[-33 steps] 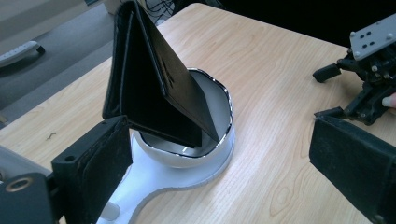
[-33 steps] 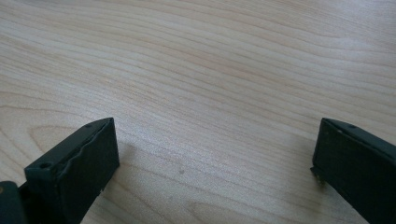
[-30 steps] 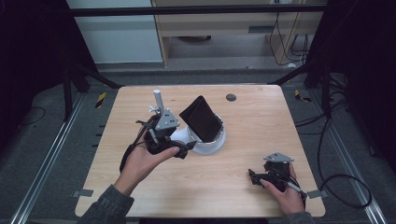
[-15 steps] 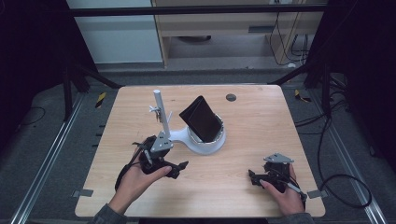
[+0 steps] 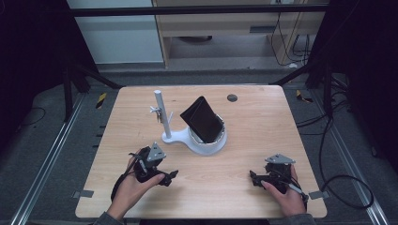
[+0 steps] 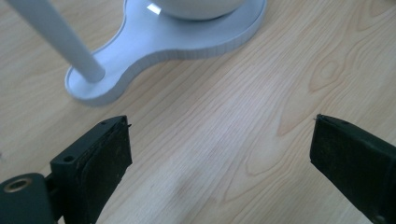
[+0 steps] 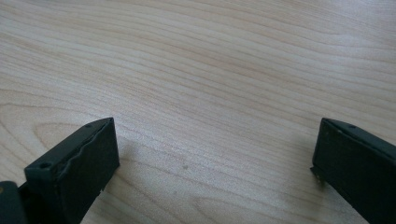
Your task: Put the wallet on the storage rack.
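- The high view is dim and soft: the table (image 5: 244,140) is evenly lit from above, and the surroundings fall into near-black.
- A faint sheen sits on the white stand (image 5: 195,140).
- The left gripper view is bright; the stand's top edge blurs.
- The right gripper view shows crisp wood grain, with soft shadows beside the black fingers (image 7: 74,172).
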`<action>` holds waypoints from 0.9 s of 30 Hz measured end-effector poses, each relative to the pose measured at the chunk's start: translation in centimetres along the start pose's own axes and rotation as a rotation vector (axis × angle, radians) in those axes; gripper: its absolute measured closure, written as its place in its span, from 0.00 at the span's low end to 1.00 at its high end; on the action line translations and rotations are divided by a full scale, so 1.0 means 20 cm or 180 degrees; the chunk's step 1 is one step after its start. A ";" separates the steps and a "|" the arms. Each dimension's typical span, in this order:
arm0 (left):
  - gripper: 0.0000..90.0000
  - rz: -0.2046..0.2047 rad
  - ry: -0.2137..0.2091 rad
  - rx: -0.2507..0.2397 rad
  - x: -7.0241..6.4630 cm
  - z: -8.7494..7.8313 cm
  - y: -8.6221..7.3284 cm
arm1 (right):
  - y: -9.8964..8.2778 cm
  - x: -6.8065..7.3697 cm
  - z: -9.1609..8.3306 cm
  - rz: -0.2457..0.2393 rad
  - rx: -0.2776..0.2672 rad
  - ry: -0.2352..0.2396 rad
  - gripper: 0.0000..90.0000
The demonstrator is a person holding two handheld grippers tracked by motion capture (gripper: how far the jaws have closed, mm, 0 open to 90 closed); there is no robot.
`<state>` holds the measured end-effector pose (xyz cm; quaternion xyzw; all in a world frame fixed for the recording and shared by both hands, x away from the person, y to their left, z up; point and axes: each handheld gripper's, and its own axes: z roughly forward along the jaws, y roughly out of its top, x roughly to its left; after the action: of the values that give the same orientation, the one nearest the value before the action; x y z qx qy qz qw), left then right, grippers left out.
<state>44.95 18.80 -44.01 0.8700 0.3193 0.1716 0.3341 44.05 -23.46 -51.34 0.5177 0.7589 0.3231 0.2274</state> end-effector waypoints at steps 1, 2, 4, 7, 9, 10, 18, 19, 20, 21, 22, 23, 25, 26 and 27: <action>0.06 -0.0034 0.0010 0.0016 0.01 0.01 -0.02 | 0.00 0.00 0.00 0.0000 0.0000 0.0000 0.01; 0.06 -0.0069 0.0025 0.0032 0.03 0.01 -0.04 | 0.00 0.00 0.00 0.0001 0.0000 0.0000 0.01; 0.06 -0.0136 0.0052 0.0051 0.06 0.01 -0.07 | 0.00 0.00 0.00 0.0000 0.0000 0.0000 0.01; 0.06 -0.0212 0.0088 0.0047 0.09 0.01 -0.11 | 0.00 0.00 0.00 0.0000 0.0000 0.0000 0.01; 0.06 -0.0258 0.0107 0.0044 0.11 0.01 -0.14 | 0.00 0.00 0.00 0.0000 -0.0001 0.0000 0.01; 0.06 -0.0288 0.0118 0.0038 0.12 0.01 -0.15 | 0.00 0.00 0.00 0.0001 -0.0001 0.0000 0.01; 0.06 -0.0386 0.0261 0.0073 0.19 0.00 -0.26 | 0.00 0.00 0.00 -0.0001 0.0000 0.0000 0.01; 0.06 -0.0386 0.0282 0.0076 0.20 0.00 -0.27 | 0.00 0.00 0.00 0.0000 0.0000 0.0000 0.01; 0.06 -0.0394 0.0291 0.0066 0.22 0.00 -0.29 | 0.00 0.00 0.00 0.0002 0.0000 0.0000 0.01; 0.06 -0.0413 0.0296 0.0048 0.23 0.00 -0.30 | 0.00 0.00 0.00 0.0002 0.0000 -0.0001 0.01; 0.06 -0.0446 0.0310 0.0029 0.24 0.00 -0.32 | 0.00 0.00 0.00 0.0000 -0.0001 -0.0002 0.01; 0.06 -0.0481 0.0322 0.0012 0.26 0.00 -0.33 | 0.00 0.00 0.00 0.0003 0.0000 -0.0002 0.01; 0.06 -0.0565 0.0373 0.0007 0.29 -0.01 -0.37 | 0.00 0.00 0.00 0.0002 -0.0001 -0.0002 0.01; 0.06 -0.0607 0.0411 -0.0008 0.30 -0.01 -0.38 | 0.00 0.00 0.00 0.0003 -0.0001 -0.0002 0.01; 0.06 -0.0636 0.0422 -0.0021 0.31 -0.01 -0.39 | 0.00 0.00 0.00 0.0001 -0.0001 -0.0002 0.01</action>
<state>45.97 27.57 -48.70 0.8195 0.4252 0.1957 0.3307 44.04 -23.46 -51.34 0.5179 0.7586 0.3231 0.2278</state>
